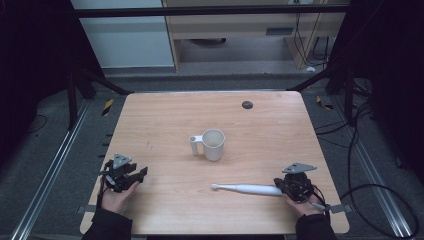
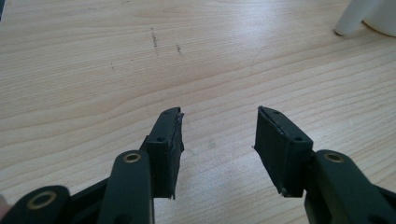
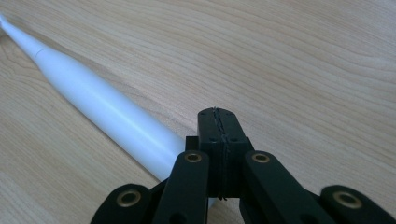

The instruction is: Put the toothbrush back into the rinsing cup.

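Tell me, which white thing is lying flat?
The long white toothbrush handle by the right gripper lies flat; the white mug stands upright mid-table.

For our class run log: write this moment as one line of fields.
left gripper: open, over bare table | right gripper: shut, empty, beside white electric toothbrush handle lying flat | white mug: upright, centre

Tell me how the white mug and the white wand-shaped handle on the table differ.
The mug stands upright, mouth open to the top; the wand-shaped handle lies flat on its side. The mug is short and wide with a side handle; the wand is long, slim and tapers to a narrow tip. The mug stands alone mid-table; the wand lies beside the right hand-held gripper. Both are plain white.
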`<state>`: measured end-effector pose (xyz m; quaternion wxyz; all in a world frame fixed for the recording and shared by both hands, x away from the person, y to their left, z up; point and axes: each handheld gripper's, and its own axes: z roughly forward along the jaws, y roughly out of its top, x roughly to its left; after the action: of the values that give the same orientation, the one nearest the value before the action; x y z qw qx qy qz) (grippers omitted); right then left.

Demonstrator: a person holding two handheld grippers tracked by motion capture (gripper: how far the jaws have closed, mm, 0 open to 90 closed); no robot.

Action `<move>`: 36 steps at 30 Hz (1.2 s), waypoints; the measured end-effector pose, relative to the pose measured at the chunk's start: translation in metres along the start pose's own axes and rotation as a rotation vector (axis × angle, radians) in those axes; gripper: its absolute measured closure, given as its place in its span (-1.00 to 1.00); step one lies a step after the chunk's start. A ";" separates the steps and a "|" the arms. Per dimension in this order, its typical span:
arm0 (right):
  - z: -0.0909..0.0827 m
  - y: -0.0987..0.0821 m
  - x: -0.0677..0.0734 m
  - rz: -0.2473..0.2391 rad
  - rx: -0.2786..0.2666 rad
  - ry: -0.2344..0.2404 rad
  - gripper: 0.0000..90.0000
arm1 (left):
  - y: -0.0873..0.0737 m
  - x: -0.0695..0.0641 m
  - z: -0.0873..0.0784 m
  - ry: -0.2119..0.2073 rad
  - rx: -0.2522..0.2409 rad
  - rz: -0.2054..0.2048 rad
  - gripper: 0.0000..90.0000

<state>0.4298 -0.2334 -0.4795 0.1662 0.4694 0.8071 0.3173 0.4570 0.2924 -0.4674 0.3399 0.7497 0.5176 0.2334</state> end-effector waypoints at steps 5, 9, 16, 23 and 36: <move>-0.002 -0.003 0.001 0.005 -0.001 -0.001 1.00 | 0.000 0.000 0.000 -0.001 0.000 0.001 0.12; -0.003 -0.004 0.002 0.007 0.003 0.005 1.00 | 0.000 0.000 0.000 0.000 0.001 0.001 0.12; -0.004 -0.006 0.004 0.005 0.001 0.011 1.00 | 0.000 -0.001 0.001 -0.002 0.004 -0.003 0.10; -0.005 -0.009 0.007 0.011 0.008 0.020 1.00 | 0.000 0.000 0.001 -0.003 0.009 0.001 0.10; -0.012 -0.015 0.015 -0.003 0.006 0.018 1.00 | 0.000 -0.001 -0.001 0.000 0.000 0.006 0.08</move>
<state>0.4055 -0.2299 -0.4806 0.1579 0.4657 0.8103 0.3189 0.4564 0.2919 -0.4670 0.3391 0.7512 0.5156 0.2343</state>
